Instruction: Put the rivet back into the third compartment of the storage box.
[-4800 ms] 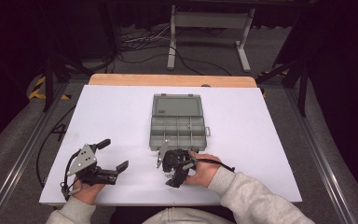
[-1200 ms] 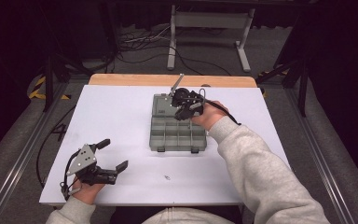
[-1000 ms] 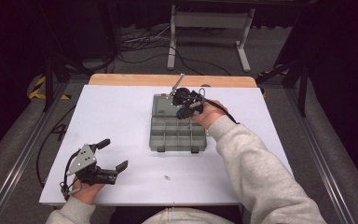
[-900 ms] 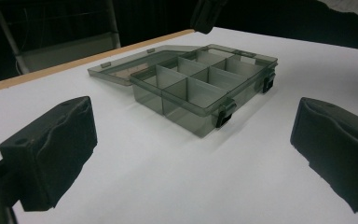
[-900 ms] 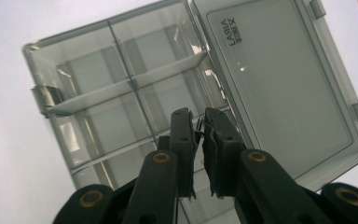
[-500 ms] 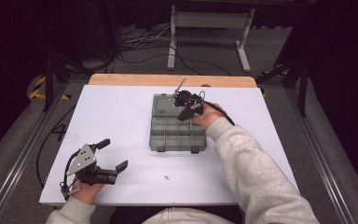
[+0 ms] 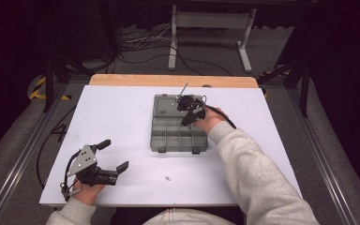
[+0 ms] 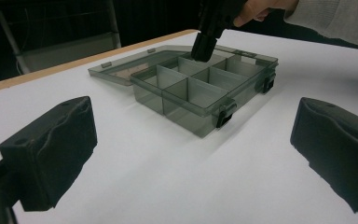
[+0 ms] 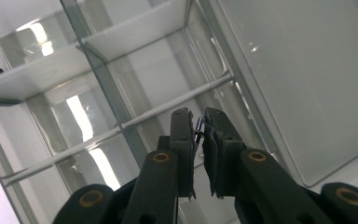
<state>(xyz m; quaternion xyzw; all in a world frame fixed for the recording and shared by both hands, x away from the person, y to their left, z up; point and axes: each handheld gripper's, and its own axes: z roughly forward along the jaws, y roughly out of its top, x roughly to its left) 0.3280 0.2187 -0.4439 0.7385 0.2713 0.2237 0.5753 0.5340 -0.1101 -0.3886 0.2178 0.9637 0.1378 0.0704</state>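
White worktop carries a smoky grey compartment box with its lid folded back flat. Right tongs point down into a far compartment of the box, beside the lid hinge, jaws nearly closed on a small dark screw pinched between the pads. Left tongs rest on the worktop, well apart from the box, jaws wide and holding nothing. 1 tiny part lies just right of the left tongs
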